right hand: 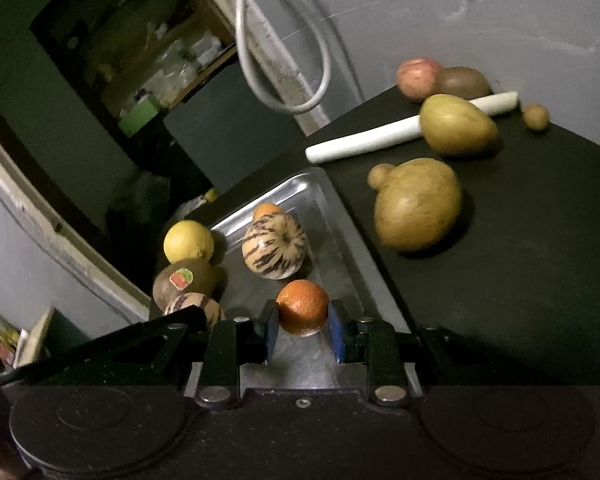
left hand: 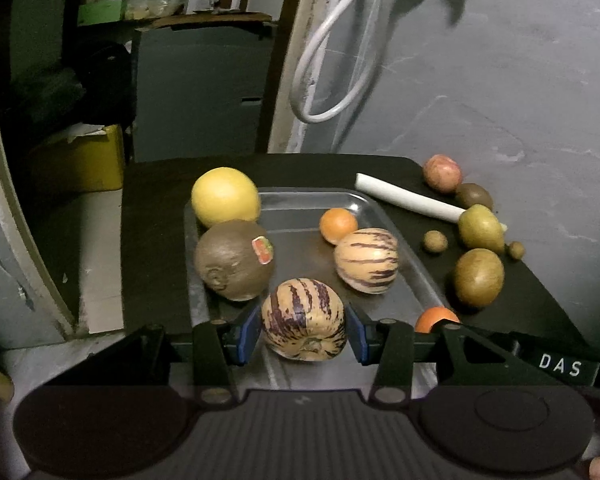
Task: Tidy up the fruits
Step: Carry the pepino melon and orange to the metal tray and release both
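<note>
The left gripper [left hand: 303,330] clamps a striped melon [left hand: 303,320] over the tray's [left hand: 300,200] near end; the right gripper [right hand: 303,330] clamps an orange [right hand: 303,307] there. The tray also holds a second melon [left hand: 366,260], a small orange [left hand: 338,225], a grapefruit [left hand: 225,196] and a brown fruit [left hand: 234,266].

Both my grippers loaded.
Left gripper [left hand: 304,330] jaws clamp striped melon [left hand: 303,320]; right gripper [right hand: 303,330] jaws pinch orange [right hand: 302,307], both low.

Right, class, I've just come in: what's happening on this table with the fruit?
Fruit is being sorted onto a metal tray. The left hand-held gripper has a striped melon between its fingers over the tray's near end; the right hand-held gripper holds an orange there too. Several brownish fruits wait on the dark table.
</note>
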`<state>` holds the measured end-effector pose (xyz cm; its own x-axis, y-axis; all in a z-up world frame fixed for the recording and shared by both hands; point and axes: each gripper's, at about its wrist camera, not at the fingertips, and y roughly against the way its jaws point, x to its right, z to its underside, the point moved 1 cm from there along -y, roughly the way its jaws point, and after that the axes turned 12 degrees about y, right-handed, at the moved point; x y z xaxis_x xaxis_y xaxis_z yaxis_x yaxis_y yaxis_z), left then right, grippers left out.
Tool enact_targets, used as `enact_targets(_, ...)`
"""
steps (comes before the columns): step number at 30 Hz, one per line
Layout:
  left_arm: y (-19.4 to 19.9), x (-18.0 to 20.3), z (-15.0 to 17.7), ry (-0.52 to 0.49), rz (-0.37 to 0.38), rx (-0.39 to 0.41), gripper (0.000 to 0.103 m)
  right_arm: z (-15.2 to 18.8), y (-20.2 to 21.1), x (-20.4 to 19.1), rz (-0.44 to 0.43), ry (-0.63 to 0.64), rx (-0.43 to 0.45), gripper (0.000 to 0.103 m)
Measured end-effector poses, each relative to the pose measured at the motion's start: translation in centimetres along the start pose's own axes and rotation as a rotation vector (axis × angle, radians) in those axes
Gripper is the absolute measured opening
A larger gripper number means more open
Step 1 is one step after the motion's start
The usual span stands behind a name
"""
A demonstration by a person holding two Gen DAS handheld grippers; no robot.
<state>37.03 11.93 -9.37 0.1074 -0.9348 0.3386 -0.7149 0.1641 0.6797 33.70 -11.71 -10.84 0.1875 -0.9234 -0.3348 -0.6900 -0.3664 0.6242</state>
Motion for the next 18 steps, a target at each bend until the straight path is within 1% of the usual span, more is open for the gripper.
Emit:
enact_targets(6,-0.3,-0.3,0.2,-0.013,-0.001,-0.003,0.049,-0.1,-1.2,-0.9,0.019,0.092,-0.019,0.028)
enact_targets(12,-0.3,-0.2,0.2,-0.024,-0.005,-0.007,0.051,0.1,-1.8,-1.2,0.038,0.139,-0.037,0.030)
enact_targets(13,-0.3,-0.2,0.1,-0.024,-0.004,-0.009,0.051,0.1,-1.8,-1.3,0.040,0.146,-0.037,0.031)
enact_targets(17,-0.1,-0.2,0.2,-0.022,-0.006,-0.018,0.052,0.2,-1.7,-1.5,0.048,0.171,-0.047,0.033)
enact_targets(18,-0.1,-0.2,0.2,-0.020,-0.007,-0.020,0.052,0.2,-1.5,-1.5,0.050,0.173,-0.049,0.036)
